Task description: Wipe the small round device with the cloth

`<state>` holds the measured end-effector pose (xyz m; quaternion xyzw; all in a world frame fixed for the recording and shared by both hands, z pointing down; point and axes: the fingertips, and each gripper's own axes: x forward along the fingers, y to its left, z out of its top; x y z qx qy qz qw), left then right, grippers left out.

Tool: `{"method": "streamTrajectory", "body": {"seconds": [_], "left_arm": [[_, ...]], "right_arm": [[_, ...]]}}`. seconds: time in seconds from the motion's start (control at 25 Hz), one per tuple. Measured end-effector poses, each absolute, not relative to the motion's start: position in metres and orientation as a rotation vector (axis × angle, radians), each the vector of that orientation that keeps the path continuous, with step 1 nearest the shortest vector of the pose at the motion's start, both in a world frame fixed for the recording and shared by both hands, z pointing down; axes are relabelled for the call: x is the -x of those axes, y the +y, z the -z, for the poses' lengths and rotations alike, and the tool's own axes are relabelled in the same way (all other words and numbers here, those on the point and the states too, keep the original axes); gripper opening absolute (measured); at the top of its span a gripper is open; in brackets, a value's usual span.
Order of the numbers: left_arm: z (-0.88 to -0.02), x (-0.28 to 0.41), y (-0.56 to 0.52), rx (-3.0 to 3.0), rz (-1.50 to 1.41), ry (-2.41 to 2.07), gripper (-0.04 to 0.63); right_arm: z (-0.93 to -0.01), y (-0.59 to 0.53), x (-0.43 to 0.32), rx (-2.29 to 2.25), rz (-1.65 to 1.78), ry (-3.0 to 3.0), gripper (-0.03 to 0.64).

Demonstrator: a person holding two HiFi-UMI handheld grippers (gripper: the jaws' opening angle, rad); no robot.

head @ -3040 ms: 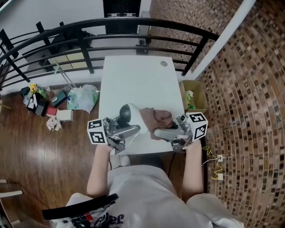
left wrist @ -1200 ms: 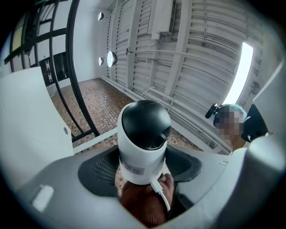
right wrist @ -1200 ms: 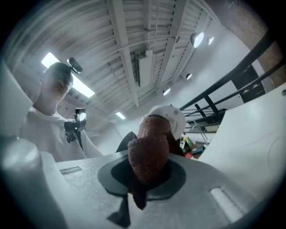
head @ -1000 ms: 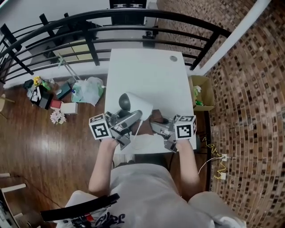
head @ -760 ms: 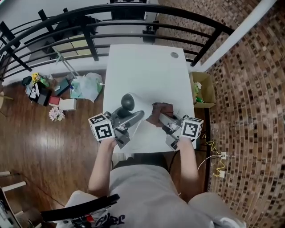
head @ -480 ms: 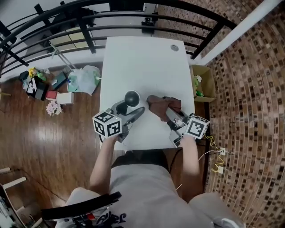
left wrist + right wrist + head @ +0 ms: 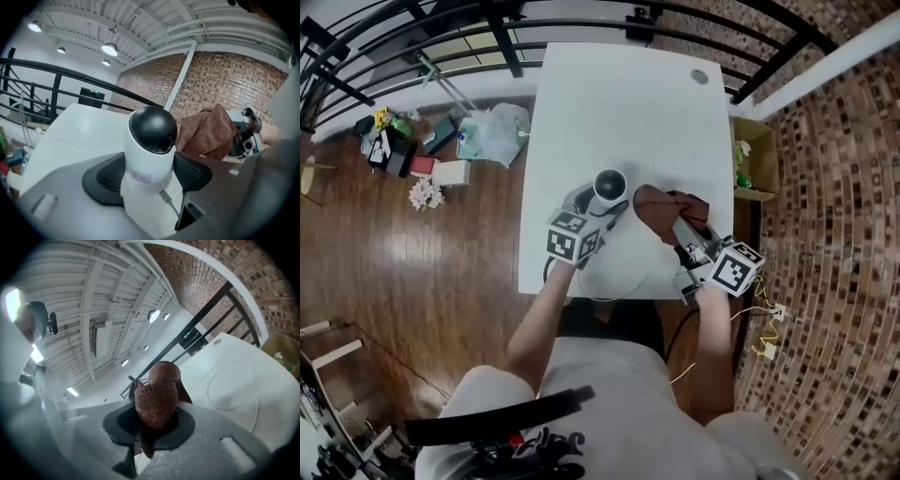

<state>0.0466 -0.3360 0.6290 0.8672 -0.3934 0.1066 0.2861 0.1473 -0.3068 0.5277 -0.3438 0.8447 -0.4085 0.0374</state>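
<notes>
Your left gripper [image 7: 150,174] is clamped on the lower body of the small round white device with a black dome [image 7: 151,150], upright at the near part of the white table [image 7: 619,94]. Your right gripper [image 7: 151,427] pinches the soft brown terry cloth [image 7: 157,401], just beside it. The shell looks light, smooth and slippery, so grip low, not on the dome. Its pale sticker [image 7: 139,177] is unreadable.

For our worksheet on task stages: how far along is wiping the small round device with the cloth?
Done: the left gripper clamps the device upright; the right gripper grips the cloth. In hand: the cloth hangs beside the device. Left: the wiping; contact isn't clear.
</notes>
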Motion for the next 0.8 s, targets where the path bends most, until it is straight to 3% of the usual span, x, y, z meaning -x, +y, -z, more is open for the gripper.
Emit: {"method": "streamTrajectory", "body": {"seconds": [0.8], "left_arm": [[-0.701,-0.065,-0.329,-2.523,-0.582,-1.152,0.350]], "right_arm": [[-0.567,-0.304,-0.157,1.176,1.208,2.588,0.028]]}}
